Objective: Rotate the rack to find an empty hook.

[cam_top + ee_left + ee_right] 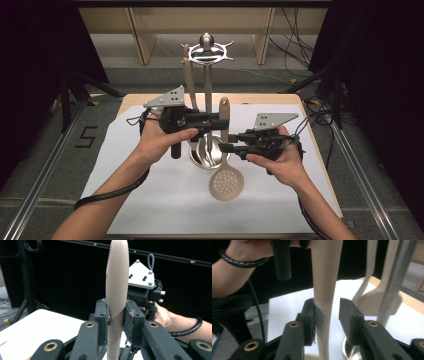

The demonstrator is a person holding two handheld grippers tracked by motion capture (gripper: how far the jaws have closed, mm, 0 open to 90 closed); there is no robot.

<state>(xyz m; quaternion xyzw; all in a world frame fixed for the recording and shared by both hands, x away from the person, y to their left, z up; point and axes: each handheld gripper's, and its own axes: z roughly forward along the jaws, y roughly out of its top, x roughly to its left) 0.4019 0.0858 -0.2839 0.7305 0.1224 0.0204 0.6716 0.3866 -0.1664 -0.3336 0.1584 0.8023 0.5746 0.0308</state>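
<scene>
A wooden table [310, 107] under a white sheet [165, 200] stands on grey floor [45, 150]; black curtains [30, 45] flank it; cables [295, 45], perhaps, trail behind.

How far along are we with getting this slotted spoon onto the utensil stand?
Done: two other beige utensils already hang on the metal stand. In hand: the left gripper clamps the slotted spoon by its handle and holds it upright beside the stand's pole; the right gripper straddles the handle lower down, one pad touching, the other apart. Left: probably lifting the spoon and hooking it onto the stand's top ring.
</scene>
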